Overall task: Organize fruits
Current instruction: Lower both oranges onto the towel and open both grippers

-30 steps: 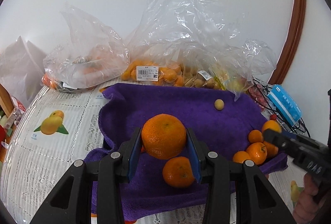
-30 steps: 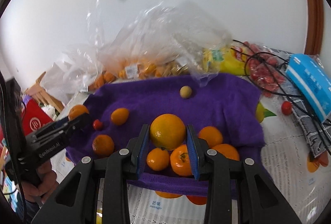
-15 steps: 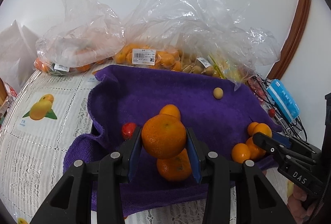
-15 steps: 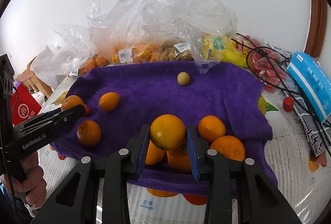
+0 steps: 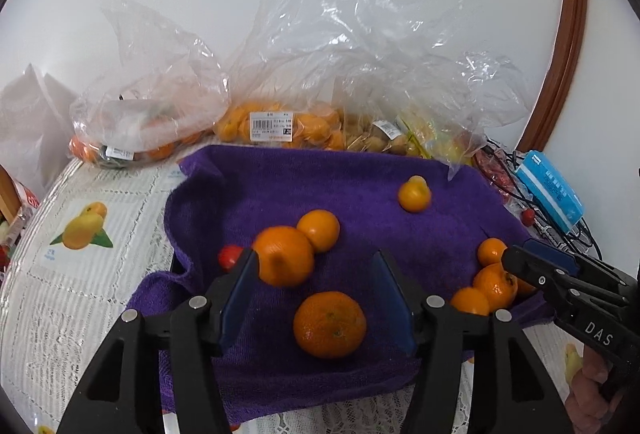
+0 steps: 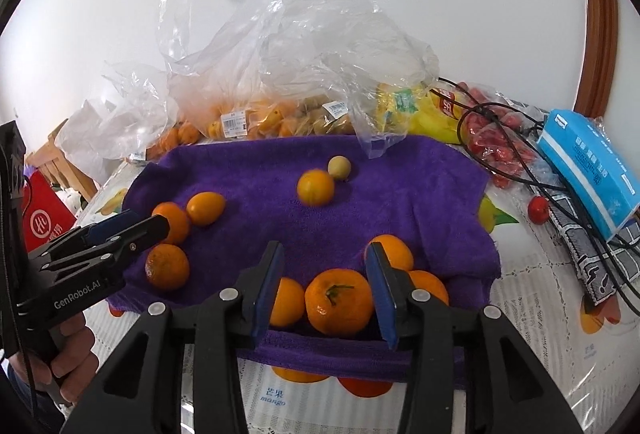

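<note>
A purple towel (image 5: 360, 173) (image 6: 400, 173) on the table carries loose oranges. My left gripper (image 5: 314, 274) is opening with nothing gripped. A blurred big orange (image 5: 284, 262) lies loose by its left pad, with another orange (image 5: 330, 324) on the towel below the jaws. My right gripper (image 6: 325, 260) is opening too, over a cluster with a stemmed orange (image 6: 339, 302). No pad presses on fruit. A freed orange (image 6: 315, 187) (image 5: 415, 193) sits far out beside a small yellowish fruit (image 6: 339, 167). Each view shows the other gripper at its edge.
Clear plastic bags (image 5: 280, 121) of oranges and other fruit line the wall behind the towel. A blue tissue pack (image 6: 588, 161), black cables (image 6: 520, 173), packed red tomatoes (image 6: 492, 137) and a loose tomato (image 6: 538, 209) lie right. A cherry tomato (image 5: 230, 258) rests on the towel's left.
Both grippers opened and let go of their oranges. The left one's orange dropped beside its left pad; the right one's orange rolled away to the small yellowish fruit.
</note>
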The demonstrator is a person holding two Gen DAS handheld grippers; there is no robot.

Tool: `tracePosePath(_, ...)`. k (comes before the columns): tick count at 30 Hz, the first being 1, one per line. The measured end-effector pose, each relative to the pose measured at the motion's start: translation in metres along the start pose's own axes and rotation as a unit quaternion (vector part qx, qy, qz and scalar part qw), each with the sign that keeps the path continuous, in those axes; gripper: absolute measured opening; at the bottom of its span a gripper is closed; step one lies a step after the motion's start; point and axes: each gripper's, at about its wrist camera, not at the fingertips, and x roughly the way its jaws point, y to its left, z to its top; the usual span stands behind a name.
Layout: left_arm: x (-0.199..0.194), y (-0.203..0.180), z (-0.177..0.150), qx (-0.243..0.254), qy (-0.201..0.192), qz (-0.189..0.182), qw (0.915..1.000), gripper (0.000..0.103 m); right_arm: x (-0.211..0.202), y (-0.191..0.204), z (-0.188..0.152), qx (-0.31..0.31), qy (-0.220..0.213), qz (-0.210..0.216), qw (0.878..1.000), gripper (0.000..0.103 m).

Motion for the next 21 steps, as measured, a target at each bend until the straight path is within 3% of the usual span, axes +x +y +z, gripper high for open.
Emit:
tracePosePath(12, -0.002, 0.002, 0.002, -0.011, 0.015, -0.002, 0.9998, 0.061, -0.008, 0.006, 0.001, -0.017, 0.002, -0.004, 1.0, 0.043)
tracePosePath(17, -0.019, -0.002, 0.006, -0.006, 0.007, 0.02, 0.9997, 0.061, -0.025, 0.007, 0.005, -0.012, -0.006, -0.004, 1.0, 0.043)
tracePosePath(21, -0.045, -0.004, 0.005, -0.004, 0.011, 0.022, 0.9997, 0.061, -0.055, 0.012, 0.008, -0.017, -0.007, -0.029, 0.999, 0.044)
